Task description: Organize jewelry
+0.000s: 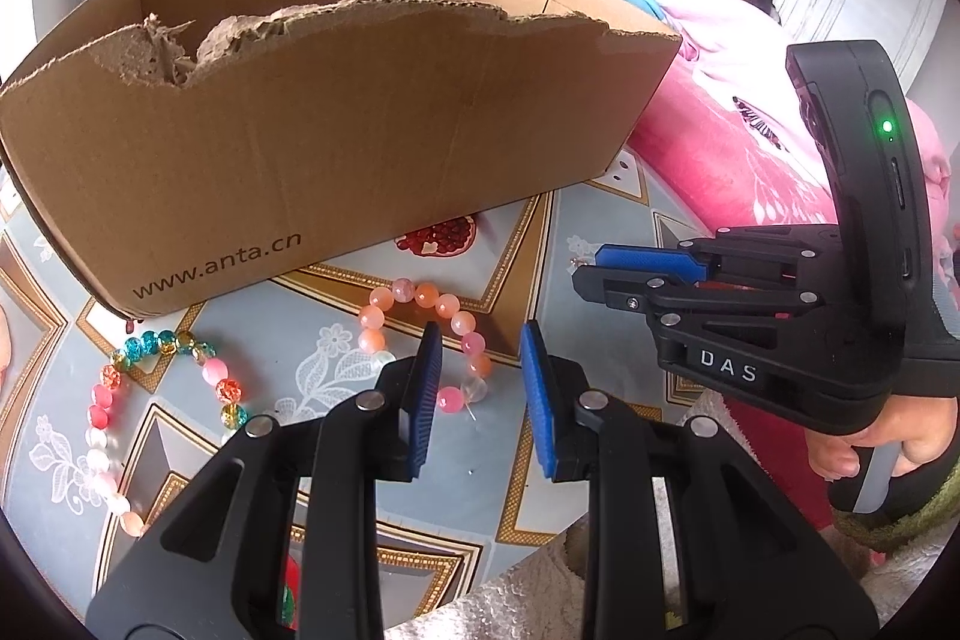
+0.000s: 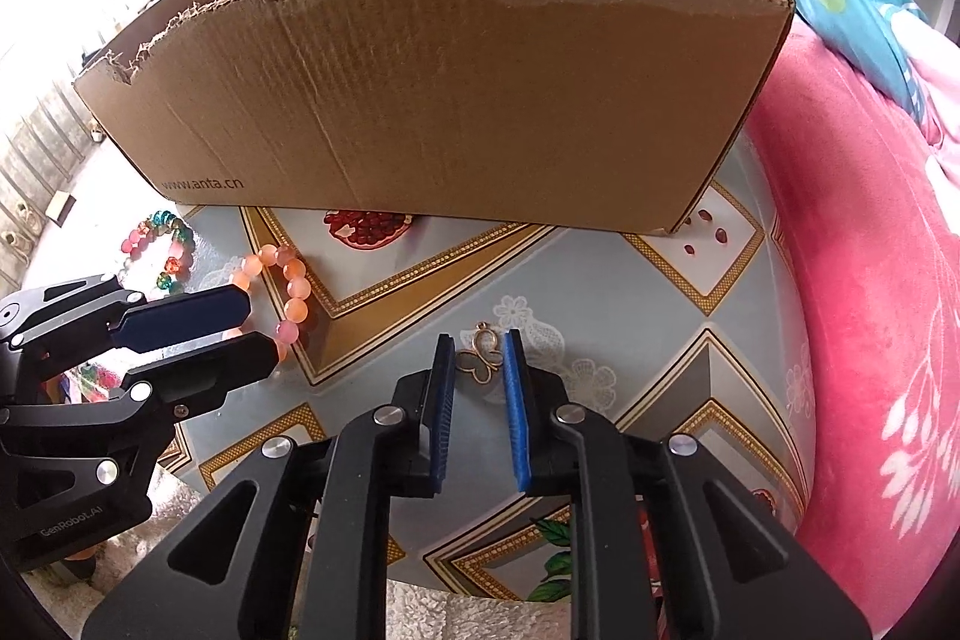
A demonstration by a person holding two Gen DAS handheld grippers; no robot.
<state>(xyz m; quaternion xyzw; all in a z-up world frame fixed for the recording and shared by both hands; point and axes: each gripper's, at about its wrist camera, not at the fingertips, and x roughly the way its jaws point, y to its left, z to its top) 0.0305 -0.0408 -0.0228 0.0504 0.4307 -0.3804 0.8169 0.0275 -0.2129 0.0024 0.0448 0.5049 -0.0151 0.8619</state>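
Your right hand-held gripper (image 2: 478,361) stands narrowly parted around a gold butterfly pendant (image 2: 480,355), seemingly not pinching it, near the cardboard box (image 2: 444,100); your left hand-held gripper (image 1: 480,364) gapes empty.

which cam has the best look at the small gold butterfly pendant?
Right wrist. The butterfly pendant lies on the patterned tablecloth, unobstructed, framed between the right gripper fingertips, pads apart and not pressing it. In the left wrist view the pendant can't be made out; only that gripper's side shows.
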